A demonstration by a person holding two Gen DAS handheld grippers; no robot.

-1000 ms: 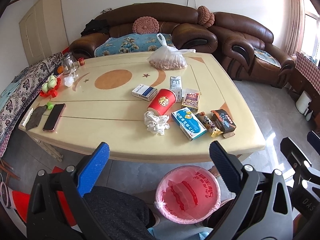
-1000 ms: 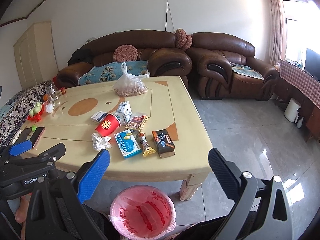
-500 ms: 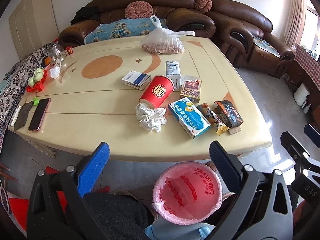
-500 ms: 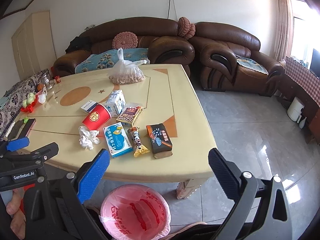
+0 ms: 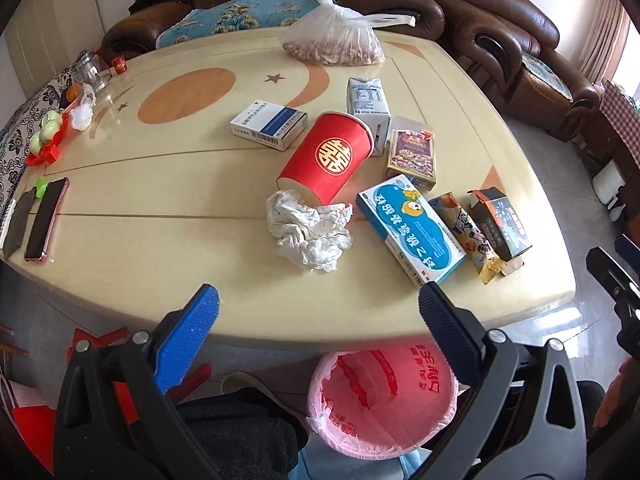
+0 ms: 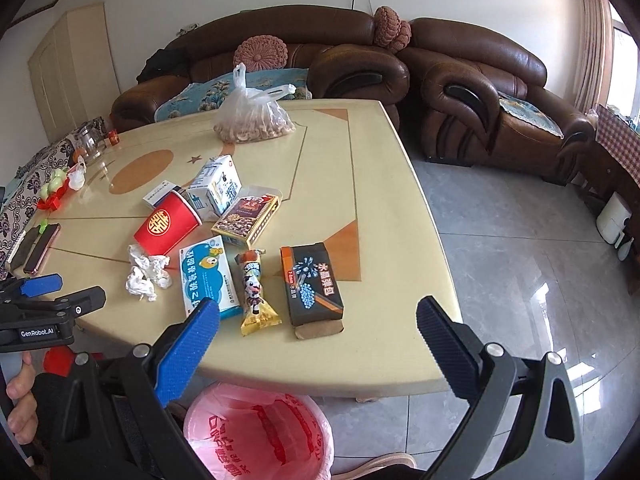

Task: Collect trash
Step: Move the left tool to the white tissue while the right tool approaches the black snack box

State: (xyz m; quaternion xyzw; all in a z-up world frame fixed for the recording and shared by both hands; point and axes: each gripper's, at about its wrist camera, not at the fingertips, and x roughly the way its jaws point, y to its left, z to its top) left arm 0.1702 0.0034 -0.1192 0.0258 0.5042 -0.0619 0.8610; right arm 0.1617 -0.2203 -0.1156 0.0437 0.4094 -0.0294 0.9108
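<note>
Trash lies on the cream table (image 5: 160, 216): a crumpled white tissue (image 5: 310, 232) (image 6: 146, 274), a tipped red paper cup (image 5: 326, 158) (image 6: 168, 226), a blue-and-white box (image 5: 412, 228) (image 6: 208, 276), a snack wrapper (image 5: 466, 236) (image 6: 256, 292), a black box (image 5: 500, 222) (image 6: 314, 284), a brown box (image 5: 412, 152) (image 6: 248, 218), a milk carton (image 5: 368, 104) (image 6: 216, 188) and a white-blue box (image 5: 270, 124). A pink-lined bin (image 5: 380, 400) (image 6: 256, 432) stands below the near edge. My left gripper (image 5: 316, 312) is open, just short of the tissue. My right gripper (image 6: 318, 320) is open, near the black box.
A bag of nuts (image 5: 334, 40) sits at the far side. A phone (image 5: 44, 220), a glass jar (image 5: 90, 72) and small fruit (image 5: 46, 132) lie at the table's left. Brown sofas (image 6: 480, 92) stand behind; tiled floor (image 6: 520, 260) lies to the right.
Both grippers have moved forward and up toward the table; the trash looks larger and nearer. Both stay open.
</note>
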